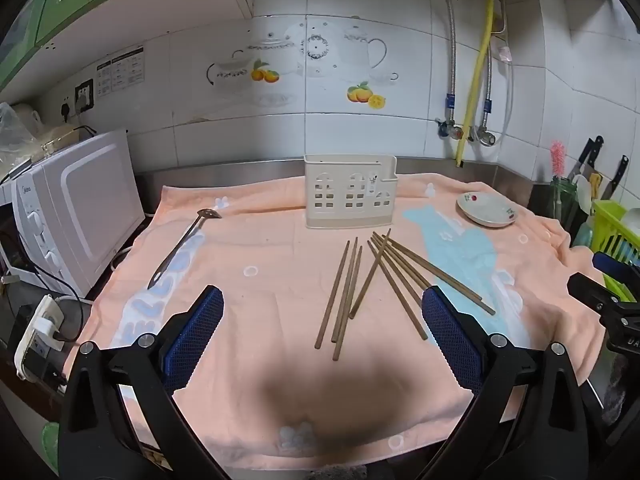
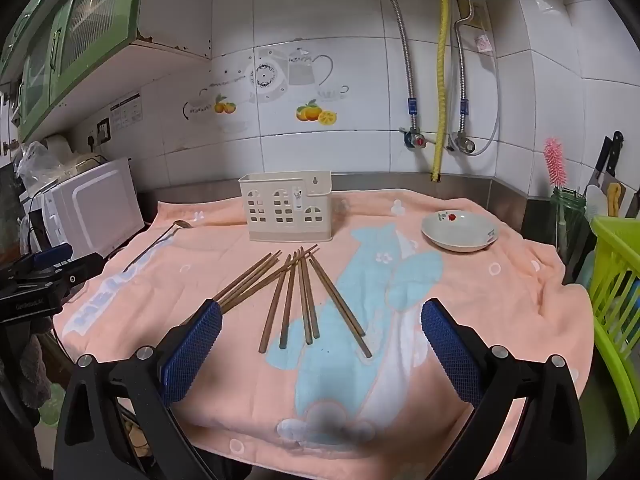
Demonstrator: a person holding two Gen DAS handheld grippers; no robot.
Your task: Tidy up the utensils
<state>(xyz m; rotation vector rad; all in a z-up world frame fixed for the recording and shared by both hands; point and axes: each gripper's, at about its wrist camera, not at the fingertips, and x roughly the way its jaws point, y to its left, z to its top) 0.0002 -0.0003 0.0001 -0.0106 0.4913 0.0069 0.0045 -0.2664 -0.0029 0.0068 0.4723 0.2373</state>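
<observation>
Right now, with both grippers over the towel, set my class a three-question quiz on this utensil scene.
1. True or false: the chopsticks already stand in the cream holder.
2. Which lies nearest the microwave? A) dish B) slotted spoon C) chopsticks
3. Fill in: the jaws of the left gripper and the right gripper are ____.

Key: 1 false, they lie loose on the towel; 2 B; 3 open.
</observation>
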